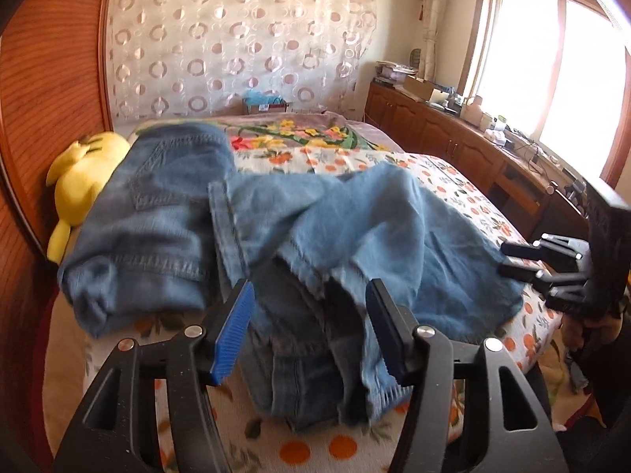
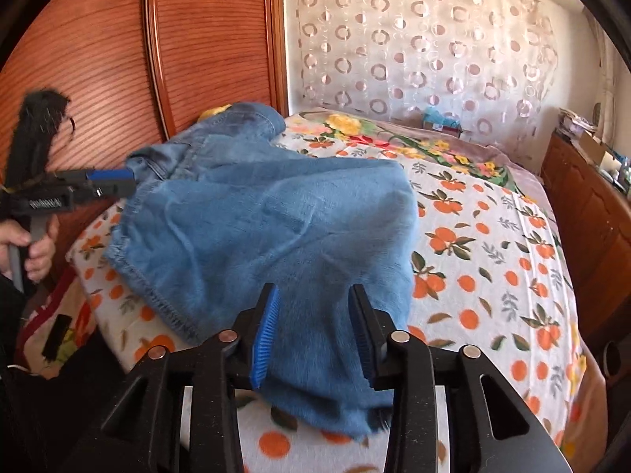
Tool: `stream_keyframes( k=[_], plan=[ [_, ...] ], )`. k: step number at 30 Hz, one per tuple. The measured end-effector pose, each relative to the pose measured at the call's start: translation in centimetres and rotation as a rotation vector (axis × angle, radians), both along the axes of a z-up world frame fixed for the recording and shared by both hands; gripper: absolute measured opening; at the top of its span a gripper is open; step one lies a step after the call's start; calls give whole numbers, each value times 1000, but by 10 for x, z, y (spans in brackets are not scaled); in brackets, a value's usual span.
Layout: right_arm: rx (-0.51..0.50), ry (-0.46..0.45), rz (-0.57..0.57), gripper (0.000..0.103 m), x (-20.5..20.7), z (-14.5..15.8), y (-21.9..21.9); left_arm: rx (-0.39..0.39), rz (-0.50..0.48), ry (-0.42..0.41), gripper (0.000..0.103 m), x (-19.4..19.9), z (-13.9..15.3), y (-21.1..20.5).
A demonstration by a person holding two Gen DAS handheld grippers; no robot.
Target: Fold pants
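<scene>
Pants (image 2: 268, 228) reach bed's (image 2: 493, 260) near edge; far side bare.

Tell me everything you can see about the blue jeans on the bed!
The jeans are faded light-blue denim, lying rumpled and partly folded on the orange-print bedspread. A stitched back pocket shows near the yellow plush toy, and one hem looks frayed. Cloth lies between the open jaws of the left gripper and right gripper.
</scene>
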State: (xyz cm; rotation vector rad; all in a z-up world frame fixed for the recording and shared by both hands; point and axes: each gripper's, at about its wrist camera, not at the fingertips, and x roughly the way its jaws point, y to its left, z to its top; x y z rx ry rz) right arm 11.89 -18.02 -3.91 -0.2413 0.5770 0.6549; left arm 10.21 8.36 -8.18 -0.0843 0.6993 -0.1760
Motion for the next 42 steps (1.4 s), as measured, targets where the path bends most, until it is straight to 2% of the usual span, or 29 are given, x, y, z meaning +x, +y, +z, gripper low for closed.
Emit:
stream_keyframes(
  k=[7, 9, 11, 13, 17, 22, 24, 26, 32, 36, 42],
  plan=[
    [20, 41, -2, 40, 20, -26, 12, 13, 2, -14, 59, 36, 2, 3],
    [27, 39, -1, 41, 23, -30, 10, 22, -10, 6, 43, 47, -2, 3],
    [43, 37, -3, 41, 23, -32, 7, 41, -27, 36, 36, 58, -9, 1],
    [54, 38, -6, 41, 27, -34, 6, 56, -43, 62, 34, 65, -16, -3],
    [57, 30, -6, 41, 24, -37, 5, 107, -31, 127, 33, 79, -32, -8],
    [80, 48, -2, 41, 27, -38, 6, 123, -36, 146, 33, 76, -41, -12],
    [76, 43, -4, 41, 27, -38, 7, 127, -51, 134, 16, 71, -37, -15],
    [77, 44, -5, 41, 28, -38, 8, 144, -55, 107, 11, 66, -31, -17],
    [89, 51, -5, 41, 30, -39, 7, 143, 11, 14, 8, 68, 6, 7],
    [87, 52, -6, 41, 29, -39, 8, 153, 43, -5, 8, 84, 23, 24],
    [90, 54, -7, 41, 29, -39, 8, 215, 48, 25, 8, 111, 17, 25]
  ],
)
